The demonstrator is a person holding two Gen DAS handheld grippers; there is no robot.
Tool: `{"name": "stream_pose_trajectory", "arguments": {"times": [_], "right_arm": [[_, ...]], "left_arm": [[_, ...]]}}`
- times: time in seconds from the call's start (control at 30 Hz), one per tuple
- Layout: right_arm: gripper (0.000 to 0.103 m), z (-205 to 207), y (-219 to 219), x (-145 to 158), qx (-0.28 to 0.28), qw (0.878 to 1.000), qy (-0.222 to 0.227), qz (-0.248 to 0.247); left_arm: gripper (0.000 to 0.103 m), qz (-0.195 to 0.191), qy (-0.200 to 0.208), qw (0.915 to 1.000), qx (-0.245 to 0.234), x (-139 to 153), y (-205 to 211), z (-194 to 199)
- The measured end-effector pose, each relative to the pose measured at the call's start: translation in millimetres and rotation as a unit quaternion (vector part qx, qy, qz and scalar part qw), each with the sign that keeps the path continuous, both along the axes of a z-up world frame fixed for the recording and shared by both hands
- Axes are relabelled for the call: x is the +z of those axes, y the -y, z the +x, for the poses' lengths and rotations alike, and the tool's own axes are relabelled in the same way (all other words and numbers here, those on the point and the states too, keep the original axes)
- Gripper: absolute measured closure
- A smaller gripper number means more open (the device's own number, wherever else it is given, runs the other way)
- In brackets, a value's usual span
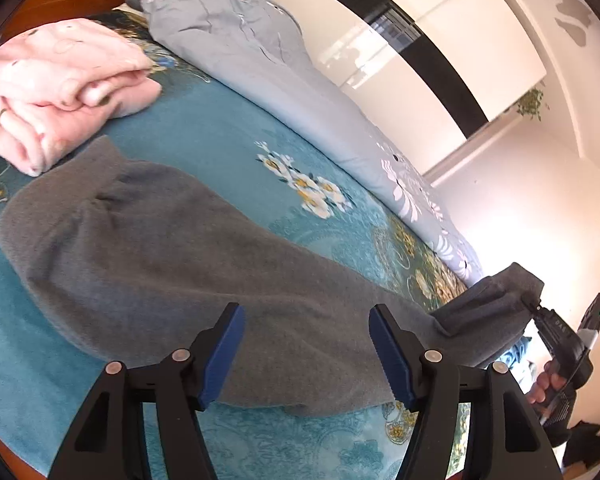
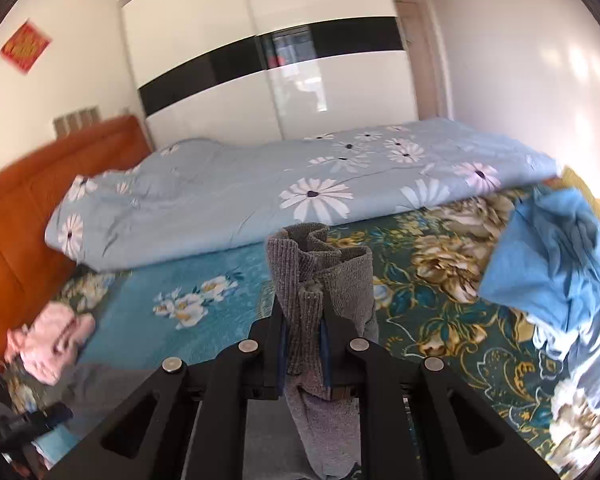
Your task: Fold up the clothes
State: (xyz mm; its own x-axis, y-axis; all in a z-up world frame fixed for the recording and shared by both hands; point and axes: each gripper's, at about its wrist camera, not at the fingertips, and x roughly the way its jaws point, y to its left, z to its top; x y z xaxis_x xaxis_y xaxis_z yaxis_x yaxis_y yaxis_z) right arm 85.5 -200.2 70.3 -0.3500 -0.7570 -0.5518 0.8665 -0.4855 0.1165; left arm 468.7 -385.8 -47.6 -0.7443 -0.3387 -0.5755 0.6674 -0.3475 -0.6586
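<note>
Grey garment (image 1: 172,248) lies stretched across the teal bedsheet (image 1: 204,132), long axis running from the pink folded pile (image 1: 60,88) toward the bed's foot. Right gripper (image 2: 305,344) is clamped tight on the ribbed cuff end, which bunches up above its pads; that end is raised off the sheet. From the left wrist view the same end hangs lifted at far right, pinched by the right gripper (image 1: 534,304).

Left gripper (image 1: 306,344) stands well open, empty, poised over the garment's near edge at mid-length; cloth lies just beyond and below the pads, untouched as far as I can tell.

Judgement: left is nearer the free middle; fold turns on carrying the raised end along the long axis.

No containers in sight. Blue cloth (image 2: 556,256) is heaped apart on the right.
</note>
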Motion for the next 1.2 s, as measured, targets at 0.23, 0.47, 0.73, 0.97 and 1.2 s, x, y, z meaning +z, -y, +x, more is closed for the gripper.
{"name": "stream_pose_trajectory", "arguments": {"times": [0.23,0.47,0.73,0.97,1.2], "right_arm": [[0.089,102,69,-69,0.095,0.991,-0.016,0.097],[0.088,172,89,-137,0.146,0.973,-0.058,0.17],[0.084,197,90,-162,0.172,0.959,-0.106,0.199],[0.064,184,55,-146,0.235,0.963,-0.03,0.127],[0.052,109,-5,-146,0.122,0.99,0.046,0.049]], "left_arm": [[0.033,0.026,-0.014,0.9992,0.026,-16,12,46],[0.033,0.043,-0.024,0.9969,0.062,-29,20,72],[0.033,0.04,-0.003,0.9992,0.009,-27,6,36],[0.032,0.035,0.019,0.9975,-0.058,-20,-7,-27],[0.028,-0.009,0.053,0.983,-0.176,-16,-8,-130]]}}
